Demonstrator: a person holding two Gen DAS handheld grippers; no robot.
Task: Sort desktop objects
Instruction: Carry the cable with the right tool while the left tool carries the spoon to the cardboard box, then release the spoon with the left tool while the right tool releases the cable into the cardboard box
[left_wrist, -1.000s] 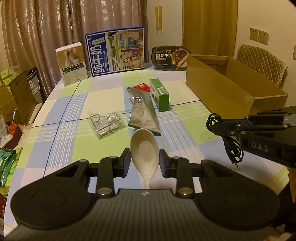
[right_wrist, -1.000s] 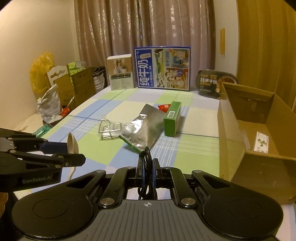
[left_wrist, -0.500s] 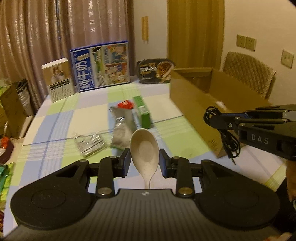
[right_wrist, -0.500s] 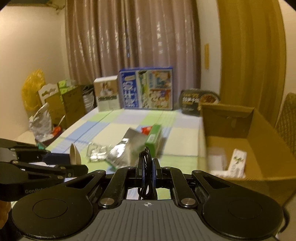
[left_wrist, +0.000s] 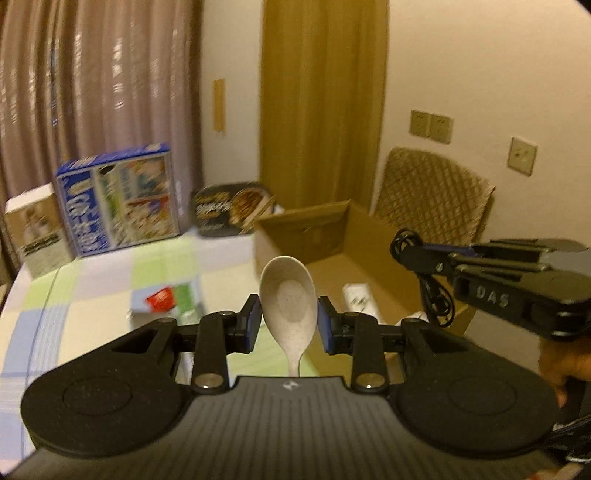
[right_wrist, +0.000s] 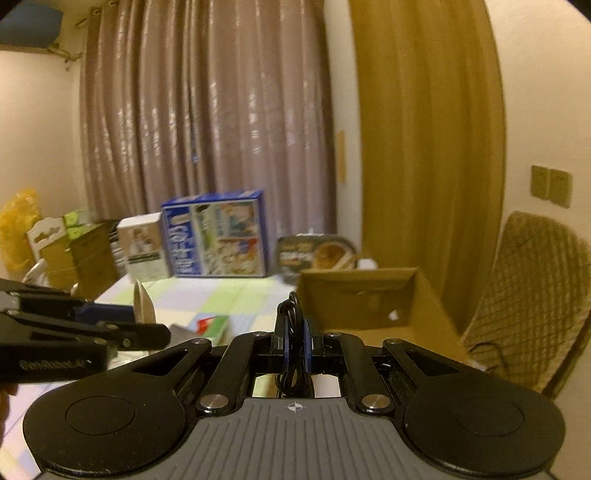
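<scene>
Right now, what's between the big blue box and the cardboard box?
In both wrist views, the dark noodle tray stands between the big blue box and the cardboard box.

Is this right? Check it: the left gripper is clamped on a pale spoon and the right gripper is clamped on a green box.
Not quite. The right gripper is clamped on a coiled black cable, not a green box, as the right wrist view shows. The left gripper is indeed clamped on the pale spoon.

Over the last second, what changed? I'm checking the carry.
Both tongs rose and swung toward the open brown cardboard box. Unchanged: left tongs clamp the beige speckled spoon, right tongs clamp the coiled black cable.
</scene>
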